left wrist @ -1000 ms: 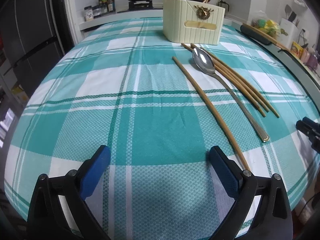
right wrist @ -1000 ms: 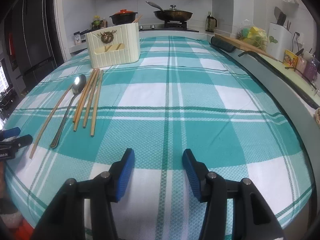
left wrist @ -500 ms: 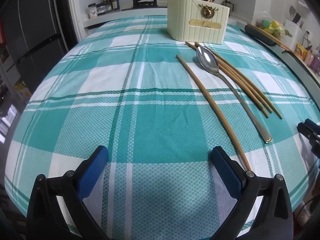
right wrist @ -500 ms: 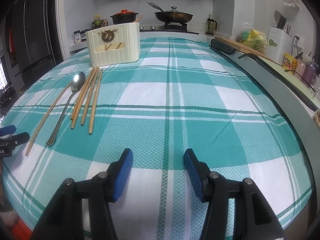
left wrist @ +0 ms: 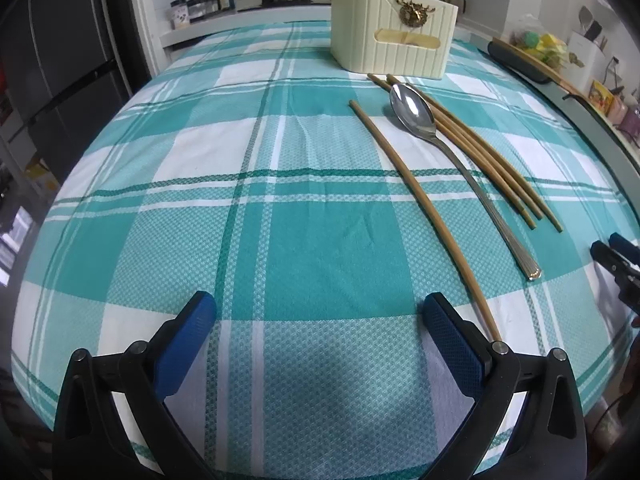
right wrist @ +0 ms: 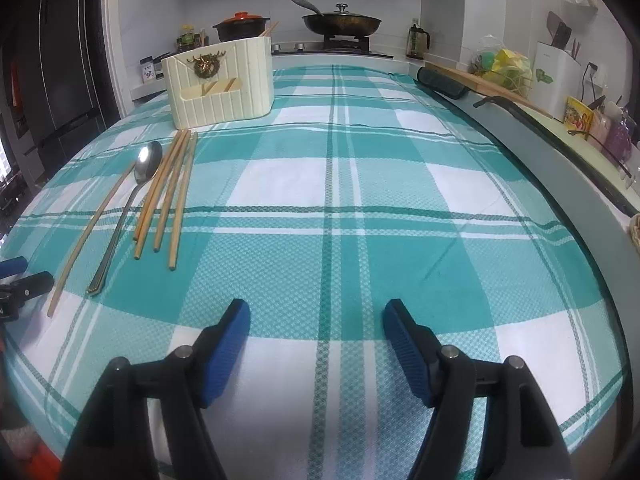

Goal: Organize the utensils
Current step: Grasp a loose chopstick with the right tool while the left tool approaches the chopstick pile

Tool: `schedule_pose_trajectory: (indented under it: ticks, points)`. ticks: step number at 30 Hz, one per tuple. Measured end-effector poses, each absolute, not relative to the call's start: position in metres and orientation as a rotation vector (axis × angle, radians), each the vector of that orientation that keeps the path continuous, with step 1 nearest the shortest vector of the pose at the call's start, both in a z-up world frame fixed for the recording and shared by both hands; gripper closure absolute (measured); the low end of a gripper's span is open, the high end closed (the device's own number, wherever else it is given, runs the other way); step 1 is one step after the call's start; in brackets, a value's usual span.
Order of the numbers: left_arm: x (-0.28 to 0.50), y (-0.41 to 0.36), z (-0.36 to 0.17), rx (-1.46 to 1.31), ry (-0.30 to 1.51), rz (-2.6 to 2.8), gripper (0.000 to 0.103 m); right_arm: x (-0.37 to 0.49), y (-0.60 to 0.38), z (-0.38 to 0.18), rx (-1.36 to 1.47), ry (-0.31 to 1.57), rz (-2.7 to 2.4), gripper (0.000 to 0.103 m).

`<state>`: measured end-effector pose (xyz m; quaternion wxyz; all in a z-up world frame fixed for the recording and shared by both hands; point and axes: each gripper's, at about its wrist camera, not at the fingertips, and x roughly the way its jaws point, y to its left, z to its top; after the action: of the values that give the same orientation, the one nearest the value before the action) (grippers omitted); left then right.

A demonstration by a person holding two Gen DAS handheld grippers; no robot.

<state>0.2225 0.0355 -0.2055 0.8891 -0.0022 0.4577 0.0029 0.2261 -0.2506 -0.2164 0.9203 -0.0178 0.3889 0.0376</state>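
The right gripper [right wrist: 316, 320] has just been opening its jaws, and they now stand wide apart over bare tablecloth [right wrist: 360, 184] with nothing between them. The left gripper [left wrist: 320, 316] is also spread apart and empty. In front of the cream holder [right wrist: 222, 84] lie the spoon [right wrist: 134, 196] and the chopsticks [right wrist: 176, 188], one single chopstick [left wrist: 416, 208] apart from the rest. Nothing is sorted yet; the widened jaws suggest a first pick-up is being prepared.
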Motion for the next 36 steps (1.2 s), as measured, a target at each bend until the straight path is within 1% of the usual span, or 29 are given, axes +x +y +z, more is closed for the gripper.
schedule_pose_trajectory:
  ticks: [6, 9, 15, 21, 28, 33, 36]
  points:
    - [0.225, 0.035, -0.206, -0.006, 0.967, 0.006, 0.000, 0.226, -0.250, -0.216, -0.031, 0.804, 0.073, 0.030]
    - [0.224, 0.035, -0.206, -0.003, 0.962, -0.005, 0.000, 0.227, -0.249, -0.217, -0.023, 0.800, 0.078, 0.024]
    - [0.227, 0.034, -0.207, 0.002, 0.963, -0.013, 0.000, 0.229, -0.246, -0.217, -0.014, 0.810, 0.059, 0.022]
    - [0.219, 0.036, -0.206, 0.017, 0.947, -0.054, 0.000, 0.233, -0.239, -0.218, -0.003, 0.827, 0.028, 0.014]
    - [0.211, 0.036, -0.206, 0.012, 0.928, -0.050, 0.000, 0.230, -0.239, -0.215, 0.011, 0.807, 0.057, 0.014]
    - [0.209, 0.041, -0.195, -0.048, 0.926, -0.075, 0.001, 0.222, -0.240, -0.190, -0.021, 0.719, 0.092, 0.014]
    - [0.214, 0.040, -0.181, -0.064, 0.912, -0.098, 0.001, 0.231, -0.232, -0.176, -0.029, 0.720, 0.194, 0.014]
